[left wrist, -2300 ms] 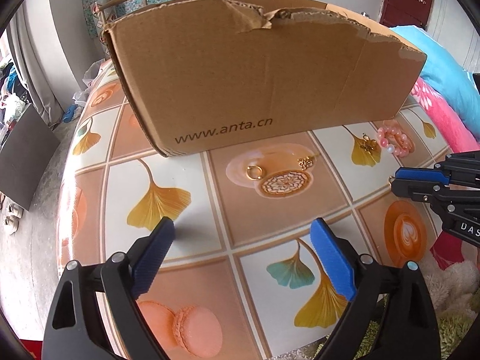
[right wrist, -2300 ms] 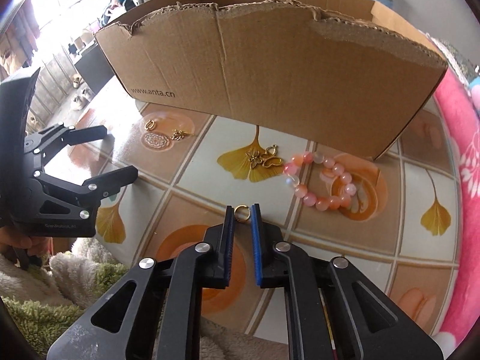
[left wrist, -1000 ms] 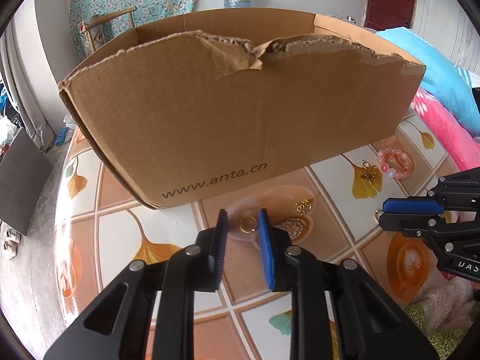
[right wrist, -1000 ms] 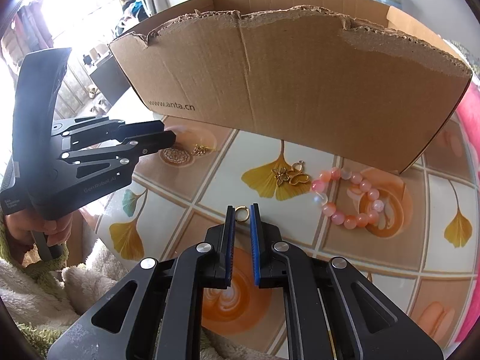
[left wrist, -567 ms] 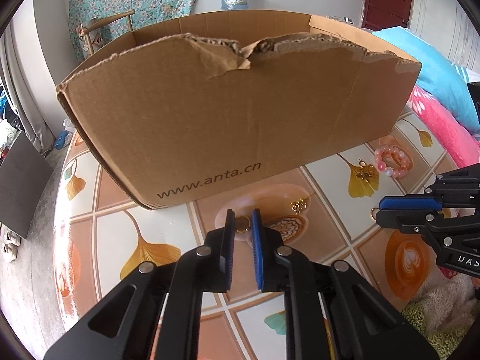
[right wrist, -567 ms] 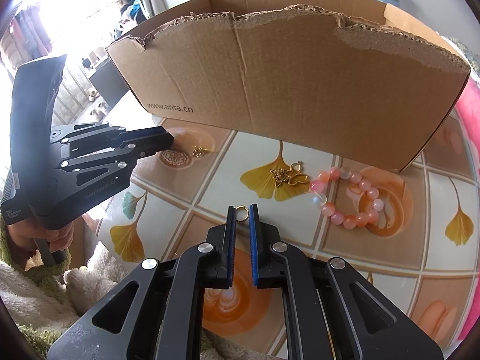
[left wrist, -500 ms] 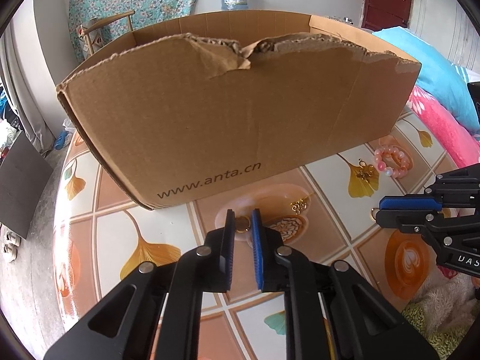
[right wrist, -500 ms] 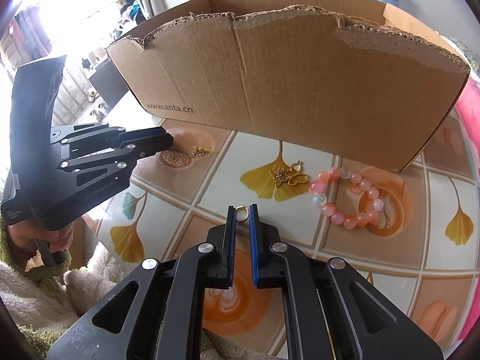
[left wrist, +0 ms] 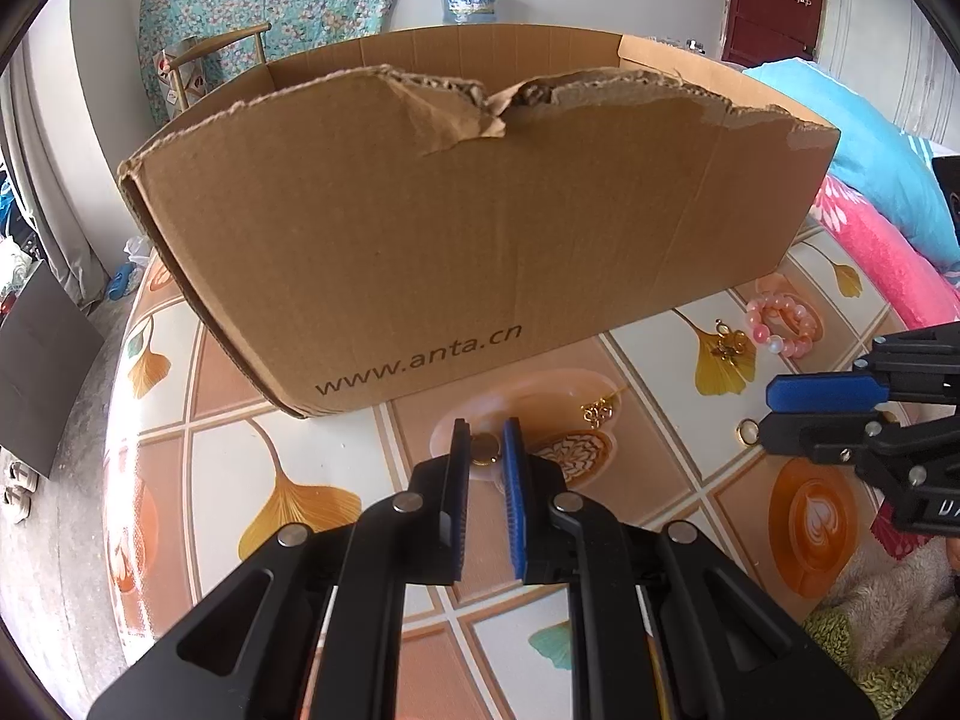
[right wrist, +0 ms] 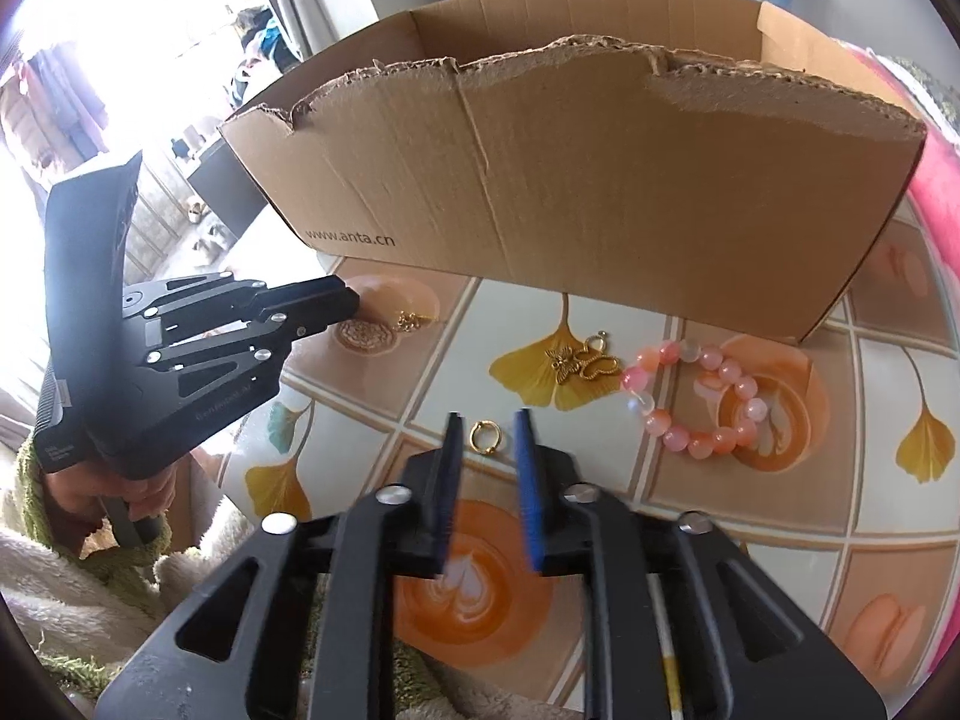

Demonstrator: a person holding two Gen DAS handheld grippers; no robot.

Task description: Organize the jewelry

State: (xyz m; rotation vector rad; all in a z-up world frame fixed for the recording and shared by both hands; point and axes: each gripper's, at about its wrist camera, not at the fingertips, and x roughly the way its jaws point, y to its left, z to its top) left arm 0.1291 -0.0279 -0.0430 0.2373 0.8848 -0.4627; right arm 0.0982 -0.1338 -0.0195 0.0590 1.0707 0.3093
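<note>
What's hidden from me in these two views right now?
- Cardboard box interior: both views, front wall blocks it.
- Gold ring at left gripper: left view, fingers cover its sides; grip uncertain.
- Small gold charm: right view, too small to identify.
- Right gripper: fingers motion-blurred.

You are working in bright, even daylight. In the right wrist view the window at upper left is blown out to white, washing out detail there, and the right gripper shows motion blur along its blue fingers. The glossy worktop carries soft pale glare near the cardboard box, whose front face sits in mild shade. Shadows are faint and diffuse. Both views bend straight edges strongly toward the rim, with black vignetting in the corners. The left wrist view is sharp throughout
</note>
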